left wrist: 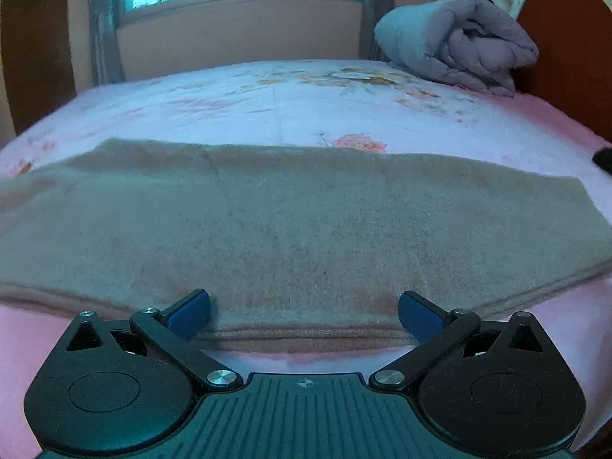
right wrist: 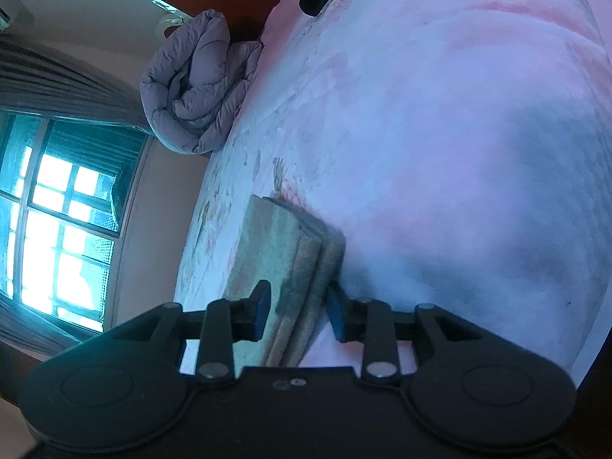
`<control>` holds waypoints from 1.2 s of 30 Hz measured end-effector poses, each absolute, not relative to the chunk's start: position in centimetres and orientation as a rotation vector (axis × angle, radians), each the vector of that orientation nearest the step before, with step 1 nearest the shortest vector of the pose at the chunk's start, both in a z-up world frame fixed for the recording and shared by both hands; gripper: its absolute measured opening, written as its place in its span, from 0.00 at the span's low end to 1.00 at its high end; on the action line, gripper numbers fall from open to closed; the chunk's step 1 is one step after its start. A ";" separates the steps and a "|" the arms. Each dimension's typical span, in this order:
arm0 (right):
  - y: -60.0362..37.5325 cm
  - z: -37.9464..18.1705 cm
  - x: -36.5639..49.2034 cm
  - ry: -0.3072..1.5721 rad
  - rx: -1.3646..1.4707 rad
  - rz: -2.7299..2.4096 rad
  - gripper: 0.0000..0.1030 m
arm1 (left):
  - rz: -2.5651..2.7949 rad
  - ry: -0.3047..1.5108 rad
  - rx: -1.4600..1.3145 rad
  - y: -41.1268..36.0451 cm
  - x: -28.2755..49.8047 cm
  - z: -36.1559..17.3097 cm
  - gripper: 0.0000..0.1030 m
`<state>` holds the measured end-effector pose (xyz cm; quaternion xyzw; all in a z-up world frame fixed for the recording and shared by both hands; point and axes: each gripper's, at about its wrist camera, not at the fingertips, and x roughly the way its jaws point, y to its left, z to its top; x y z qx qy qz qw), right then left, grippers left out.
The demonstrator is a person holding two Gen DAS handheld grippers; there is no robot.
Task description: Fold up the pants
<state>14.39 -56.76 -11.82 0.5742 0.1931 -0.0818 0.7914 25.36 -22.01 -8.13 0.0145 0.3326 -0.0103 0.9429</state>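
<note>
Bed: floral sheet (left wrist: 290, 95), rolled grey quilt (left wrist: 455, 42) upper right.
Pants: fuzzy beige-brown pants (left wrist: 306, 222), folded flat across centre frame.
Left gripper (left wrist: 304, 315): spread wide, empty, at the near hem.
Right gripper (right wrist: 296, 311): pinching stacked edges of the pants, lower centre.

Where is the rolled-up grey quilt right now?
In the left wrist view the grey quilt sits at the far right corner of the bed, against the wooden headboard, well beyond the pants.
</note>
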 end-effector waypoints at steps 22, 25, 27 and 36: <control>-44.0 5.3 19.2 0.365 0.687 0.025 0.08 | -0.105 0.572 -0.100 -16.2 23.7 -6.4 1.00; -38.5 7.4 20.5 0.374 0.598 0.109 0.08 | -0.037 0.460 -0.156 -7.8 20.9 -3.7 1.00; -33.9 7.6 21.4 0.387 0.526 0.169 0.08 | 0.037 0.439 -0.198 -2.1 19.9 -2.5 1.00; -13.3 -3.8 23.5 0.766 0.335 0.471 0.19 | 0.313 0.443 -0.378 14.7 15.9 -3.4 1.00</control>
